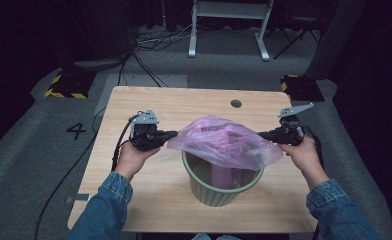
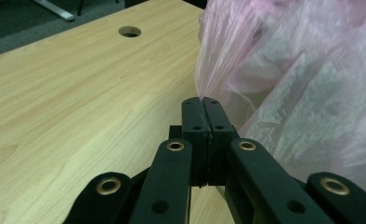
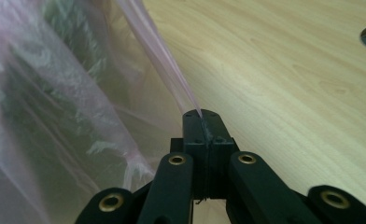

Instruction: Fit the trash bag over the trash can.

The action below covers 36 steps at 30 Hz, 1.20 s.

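Pinching one pink bag point(image 1: 224, 142) over one green bin point(image 1: 219, 192): two grippers, left gripper point(image 1: 173, 134) and right gripper point(image 1: 262, 134).

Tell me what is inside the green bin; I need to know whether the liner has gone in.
Inside the green bin, the lower part of the pink plastic bag hangs down. The bag's spread upper part covers most of the opening, hiding the bin's bottom.

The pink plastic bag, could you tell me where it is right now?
In the high view, the pink plastic bag hangs mid-table over the green bin, stretched between left gripper and right gripper.
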Each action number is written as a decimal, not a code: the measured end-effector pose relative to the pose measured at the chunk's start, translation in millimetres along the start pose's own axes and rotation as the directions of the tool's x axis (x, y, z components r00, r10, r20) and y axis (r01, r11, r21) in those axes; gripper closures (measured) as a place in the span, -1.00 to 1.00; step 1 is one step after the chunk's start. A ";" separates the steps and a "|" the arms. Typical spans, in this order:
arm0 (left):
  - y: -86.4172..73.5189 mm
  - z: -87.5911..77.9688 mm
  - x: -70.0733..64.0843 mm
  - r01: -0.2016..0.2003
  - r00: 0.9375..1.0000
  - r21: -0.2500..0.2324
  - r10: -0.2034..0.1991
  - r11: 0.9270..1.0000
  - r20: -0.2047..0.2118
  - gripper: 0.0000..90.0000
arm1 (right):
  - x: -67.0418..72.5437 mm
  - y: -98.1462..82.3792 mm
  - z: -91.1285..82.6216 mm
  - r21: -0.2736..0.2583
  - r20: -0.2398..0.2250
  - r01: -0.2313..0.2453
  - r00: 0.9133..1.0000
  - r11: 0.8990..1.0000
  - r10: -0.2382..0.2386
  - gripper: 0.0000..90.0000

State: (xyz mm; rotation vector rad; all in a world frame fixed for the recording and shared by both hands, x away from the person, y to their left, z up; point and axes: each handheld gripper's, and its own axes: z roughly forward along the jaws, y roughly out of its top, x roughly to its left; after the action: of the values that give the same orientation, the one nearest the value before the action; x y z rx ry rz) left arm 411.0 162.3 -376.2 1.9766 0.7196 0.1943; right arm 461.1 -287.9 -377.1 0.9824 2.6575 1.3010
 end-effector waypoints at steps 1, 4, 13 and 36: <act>-1.0 2.5 -0.4 0.004 1.000 0.001 -0.004 1.000 0.001 0.98 | 1.2 -1.6 2.8 0.005 -0.003 0.002 1.000 1.000 -0.002 1.00; -0.6 6.6 -0.8 0.014 1.000 -0.009 -0.014 1.000 -0.006 0.98 | 3.3 -2.7 9.1 0.022 0.018 0.008 1.000 1.000 -0.008 1.00; -16.3 18.2 -6.0 -0.028 0.999 0.101 0.026 0.994 0.022 0.99 | -4.5 -41.3 41.8 0.158 0.024 -0.046 0.999 0.986 0.043 1.00; -33.5 -47.1 -41.5 -0.082 0.992 -0.115 0.092 0.990 0.081 -0.21 | 44.8 -59.5 -49.1 -0.158 0.161 0.097 0.984 0.983 -0.071 0.11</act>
State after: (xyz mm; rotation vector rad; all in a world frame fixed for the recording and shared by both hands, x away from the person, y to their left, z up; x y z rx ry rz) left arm 343.9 185.8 -374.3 1.8988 0.5555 0.1958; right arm 380.0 -324.9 -377.0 0.8993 2.4055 1.3422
